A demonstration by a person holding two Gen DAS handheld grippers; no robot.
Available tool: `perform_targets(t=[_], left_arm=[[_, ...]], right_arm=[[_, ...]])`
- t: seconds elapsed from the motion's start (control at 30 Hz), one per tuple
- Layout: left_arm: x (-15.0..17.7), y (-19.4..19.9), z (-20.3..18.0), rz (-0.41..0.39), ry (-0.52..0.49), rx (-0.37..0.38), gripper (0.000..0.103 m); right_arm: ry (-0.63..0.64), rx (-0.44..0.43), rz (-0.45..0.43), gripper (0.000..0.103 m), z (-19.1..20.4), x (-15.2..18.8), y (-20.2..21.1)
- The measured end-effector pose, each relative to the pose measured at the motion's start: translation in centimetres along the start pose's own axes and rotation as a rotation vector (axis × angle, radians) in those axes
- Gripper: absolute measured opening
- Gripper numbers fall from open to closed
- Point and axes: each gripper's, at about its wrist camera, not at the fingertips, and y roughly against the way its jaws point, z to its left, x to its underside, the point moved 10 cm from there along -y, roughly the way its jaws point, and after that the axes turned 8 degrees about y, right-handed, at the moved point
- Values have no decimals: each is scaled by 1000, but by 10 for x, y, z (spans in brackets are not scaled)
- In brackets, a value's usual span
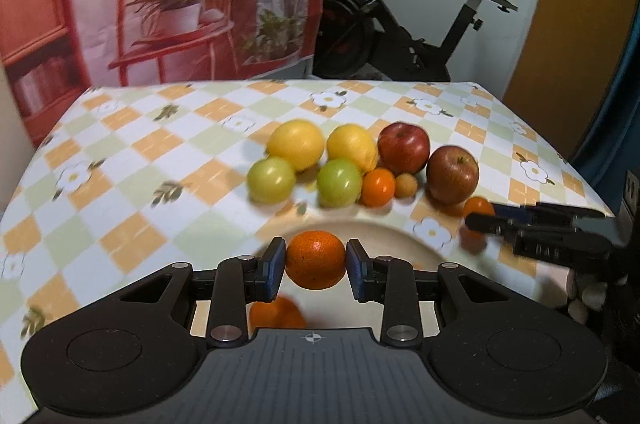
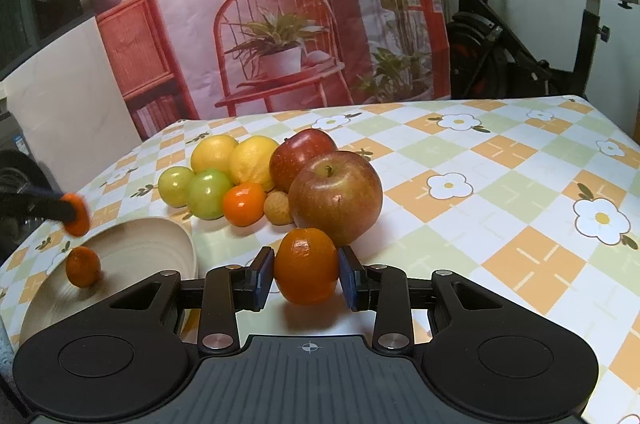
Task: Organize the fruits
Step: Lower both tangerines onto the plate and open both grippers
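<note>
The round cream ceramic bowl [image 2: 132, 244] is half hidden in both views: in the left wrist view only a blurred arc of its rim shows at lower centre, the rest covered by the gripper body, and in the right wrist view its near side is cut off by the right gripper's left arm. A small orange mandarin in the bowl [image 2: 83, 266] lies at lower left of the right view; in the left view it is only an orange blur under the fingers.

The left gripper [image 1: 316, 264] is clenched on a round orange mandarin [image 1: 316, 259], held above the bowl at lower centre. In the right view that gripper is a dark smear at the left edge, its fruit blurred. The right gripper [image 2: 307, 274] grasps a slightly oblong orange mandarin [image 2: 306, 266] at lower centre, just in front of the big apple; its long axis stands roughly upright and its stem dimple faces the camera, up and left.

On the checked orange, green and white flowered tablecloth [image 2: 500, 160], mid-frame, the loose pile counts two yellow lemons [image 2: 214, 153], two green apples [image 2: 208, 194], two red apples [image 2: 335, 198], one small orange mandarin [image 2: 244, 204] and one small pale rough-skinned fruit [image 2: 279, 208], all touching or nearly so. That makes four mandarins in all. The nearer red apple's stem points up.
</note>
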Motion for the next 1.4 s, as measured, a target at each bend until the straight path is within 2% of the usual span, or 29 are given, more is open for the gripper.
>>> perform_targets(t=[0.13,0.4,0.63,0.8,0.93,1.4], left_arm=[[17,13,9,19,38,-3,35],[38,11,19,63,40,-12,35],[49,1,22,77,31,-17,35],[54,-4,30,75,44,-26,35],[52,-7,34,62,51,-37,35],[37,-19,38,-6,74,-26,35]], right_arm=[[41,-32,-4,32,16,-5,7],[154,-149,14,32,72,-16,15],[225,-218,101,32,105,-1,12],[267,-222,151,32,115,11,6],[291,-218,158,32,117,12,0],[336,-190,120,31,111,7,-17]])
